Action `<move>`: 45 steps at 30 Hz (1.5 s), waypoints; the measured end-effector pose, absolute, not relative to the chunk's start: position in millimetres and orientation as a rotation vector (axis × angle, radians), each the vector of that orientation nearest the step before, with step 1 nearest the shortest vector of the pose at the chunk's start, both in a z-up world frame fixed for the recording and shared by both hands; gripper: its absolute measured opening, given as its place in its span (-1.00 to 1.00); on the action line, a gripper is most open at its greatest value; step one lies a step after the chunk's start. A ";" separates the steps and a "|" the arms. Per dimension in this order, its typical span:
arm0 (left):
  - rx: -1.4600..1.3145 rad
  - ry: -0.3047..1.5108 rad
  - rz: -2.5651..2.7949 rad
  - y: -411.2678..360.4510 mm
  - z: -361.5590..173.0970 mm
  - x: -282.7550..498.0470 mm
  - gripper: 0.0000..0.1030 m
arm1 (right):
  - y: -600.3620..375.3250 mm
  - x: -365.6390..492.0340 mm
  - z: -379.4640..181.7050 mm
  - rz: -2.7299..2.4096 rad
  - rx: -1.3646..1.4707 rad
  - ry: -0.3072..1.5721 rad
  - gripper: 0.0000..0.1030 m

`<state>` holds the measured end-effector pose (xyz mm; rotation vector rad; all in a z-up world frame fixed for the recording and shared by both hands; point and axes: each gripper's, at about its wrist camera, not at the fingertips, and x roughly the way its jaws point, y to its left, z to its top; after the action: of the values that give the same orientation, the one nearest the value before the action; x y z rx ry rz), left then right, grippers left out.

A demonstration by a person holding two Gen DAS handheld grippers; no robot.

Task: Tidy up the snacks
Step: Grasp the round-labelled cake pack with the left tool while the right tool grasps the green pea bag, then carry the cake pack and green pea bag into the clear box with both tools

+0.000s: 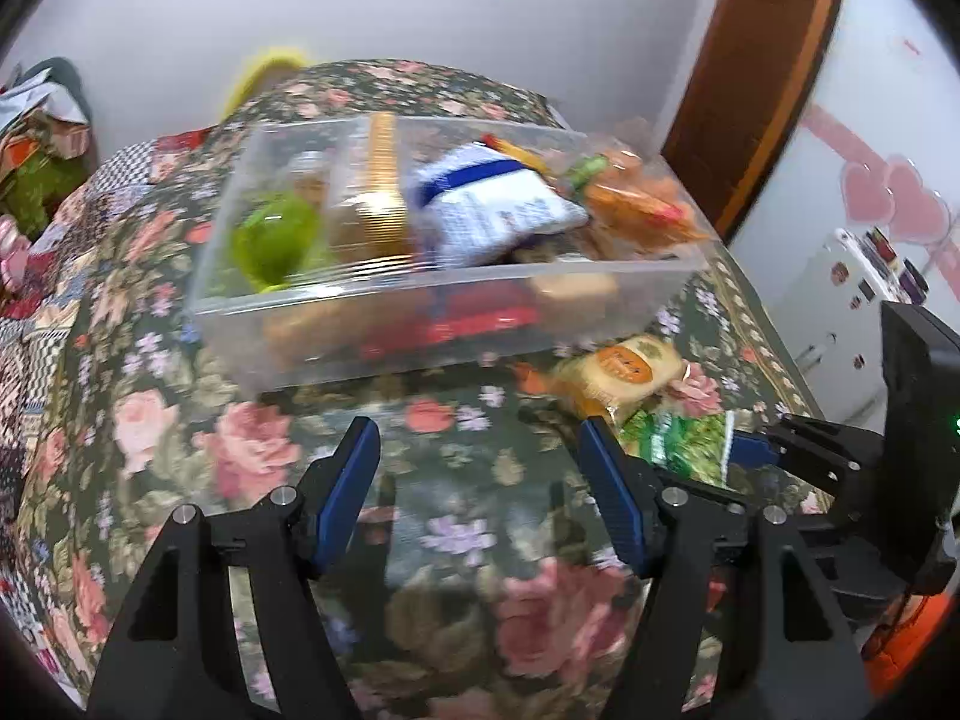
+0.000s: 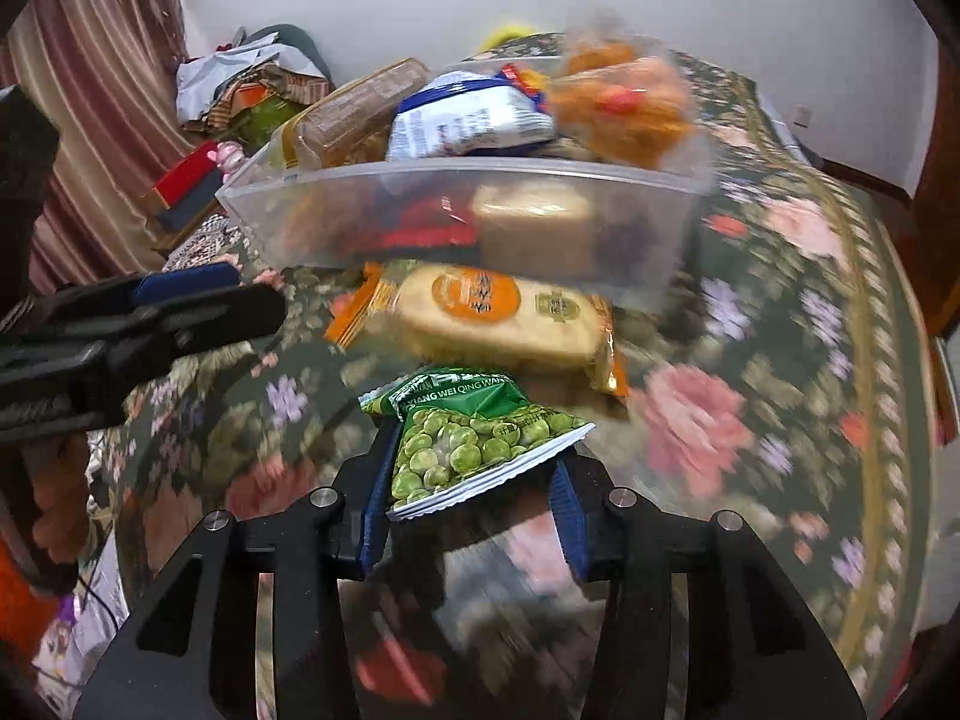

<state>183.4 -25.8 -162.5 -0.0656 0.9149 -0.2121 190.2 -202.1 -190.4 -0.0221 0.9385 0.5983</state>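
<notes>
Right wrist view: a green pea packet (image 2: 474, 438) was seen clamped by one edge in the right gripper (image 2: 474, 480), before an orange-labelled cake packet (image 2: 498, 312) and an overfull clear plastic box (image 2: 474, 210); slippage was judged possible.

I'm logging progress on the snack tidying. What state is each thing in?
Left gripper: open, empty.
Right gripper: shut on pea packet.
Clear bin: open-topped, heaped with snacks.
Cake packet: sealed, lying on the floral cloth outside the bin.
</notes>
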 end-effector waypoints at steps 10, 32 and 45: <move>0.011 0.945 -0.338 -91.7 -165.0 207.5 0.33 | -252.9 179.1 -185.8 0.518 0.051 0.916 -0.19; 0.085 1.021 -0.395 -127.8 -205.3 229.7 -0.19 | -289.8 196.3 -182.3 0.406 0.117 0.877 -0.19; -0.007 0.897 -0.305 -77.5 -161.5 191.0 -0.34 | -260.8 186.7 -159.5 0.460 0.086 0.821 -0.19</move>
<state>191.0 -77.5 -161.5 -0.0073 0.8971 -0.3055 186.7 -260.8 -159.5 0.0862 0.8210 0.4603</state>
